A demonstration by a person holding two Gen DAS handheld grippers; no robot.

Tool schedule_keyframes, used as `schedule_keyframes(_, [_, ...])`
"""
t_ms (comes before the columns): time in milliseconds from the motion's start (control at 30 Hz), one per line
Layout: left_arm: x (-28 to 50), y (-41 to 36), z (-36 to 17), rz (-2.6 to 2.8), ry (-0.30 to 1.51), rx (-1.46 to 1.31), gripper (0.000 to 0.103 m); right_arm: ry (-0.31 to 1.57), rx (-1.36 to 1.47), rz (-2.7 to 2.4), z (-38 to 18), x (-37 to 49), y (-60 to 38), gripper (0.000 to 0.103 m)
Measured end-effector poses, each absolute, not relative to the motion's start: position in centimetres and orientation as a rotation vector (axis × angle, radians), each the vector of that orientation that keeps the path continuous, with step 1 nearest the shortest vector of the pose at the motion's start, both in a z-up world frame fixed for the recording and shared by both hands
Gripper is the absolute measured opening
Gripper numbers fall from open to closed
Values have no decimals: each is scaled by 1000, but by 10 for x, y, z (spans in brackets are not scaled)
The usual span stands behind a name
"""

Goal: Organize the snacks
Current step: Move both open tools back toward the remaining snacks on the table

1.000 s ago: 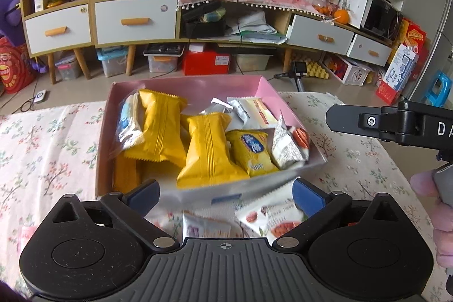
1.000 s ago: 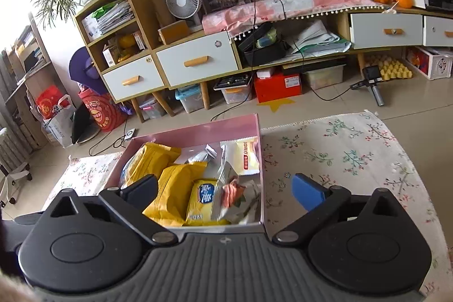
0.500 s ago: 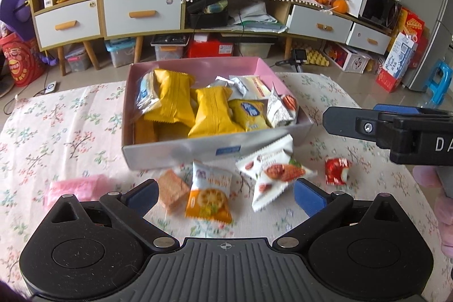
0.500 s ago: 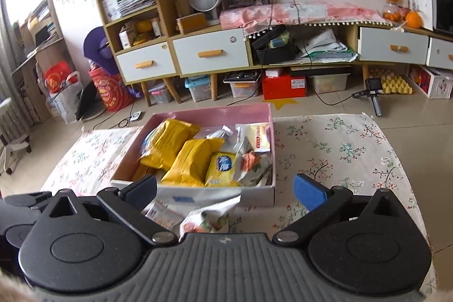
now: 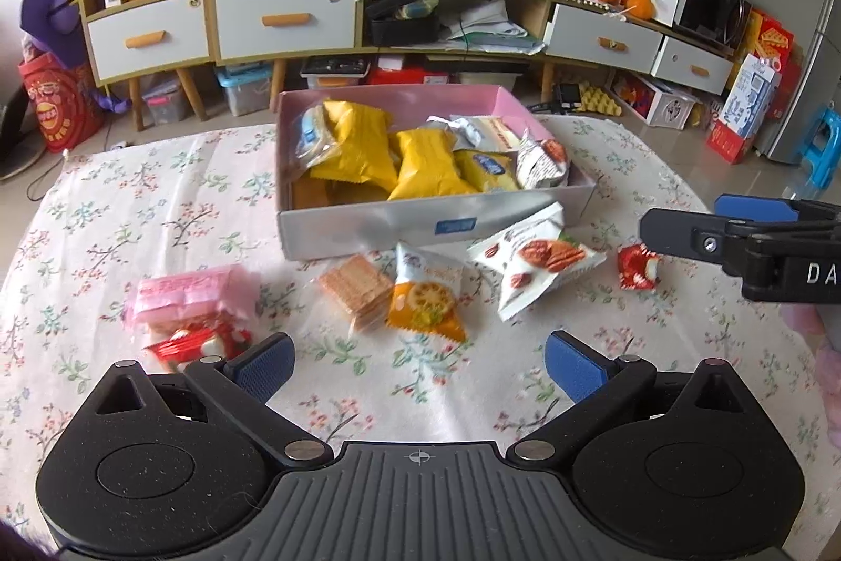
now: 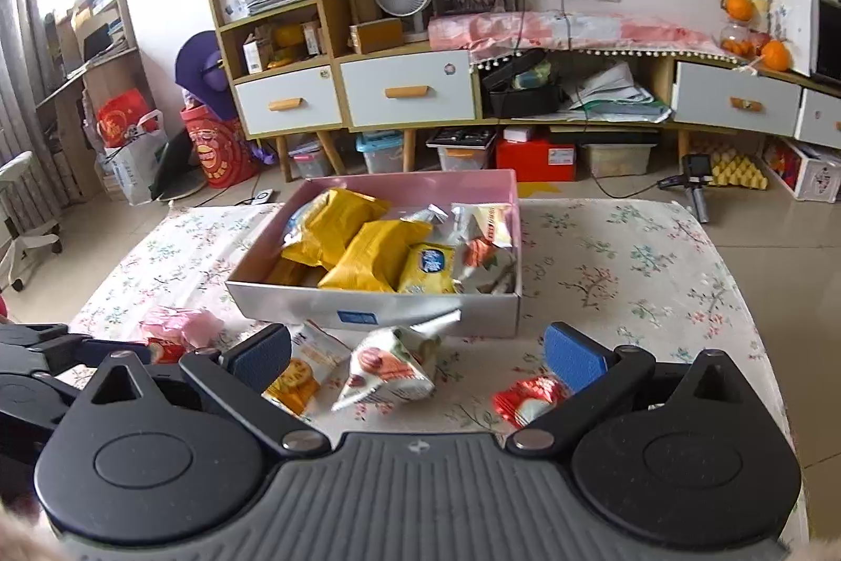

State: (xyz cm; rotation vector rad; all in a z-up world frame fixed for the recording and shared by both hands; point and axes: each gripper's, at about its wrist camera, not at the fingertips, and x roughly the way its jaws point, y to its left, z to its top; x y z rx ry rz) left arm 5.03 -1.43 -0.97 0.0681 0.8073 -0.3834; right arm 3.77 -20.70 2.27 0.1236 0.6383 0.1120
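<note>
Both grippers have drawn back from the pink box [image 5: 389, 103], bringing loose snacks on the tabletop [image 5: 131, 214] into view. Left gripper [image 5: 419, 361] and right gripper [image 6: 418, 353] hover near its front edge, jaws wide and empty. A pecan packet [image 5: 531, 261] lies before the box.

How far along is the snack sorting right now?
Partly done: several packs already lie in the pink box. Nothing is in hand; left gripper and right gripper are open. Left on the tablecloth: pink pack, crackers, orange pack, nut pack, two red candies.
</note>
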Motion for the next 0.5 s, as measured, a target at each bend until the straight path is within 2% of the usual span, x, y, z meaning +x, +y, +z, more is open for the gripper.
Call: schedule_keyframes(500, [32,14,-36,-366,782,166,102,655,28,134,-4,25,-201,103])
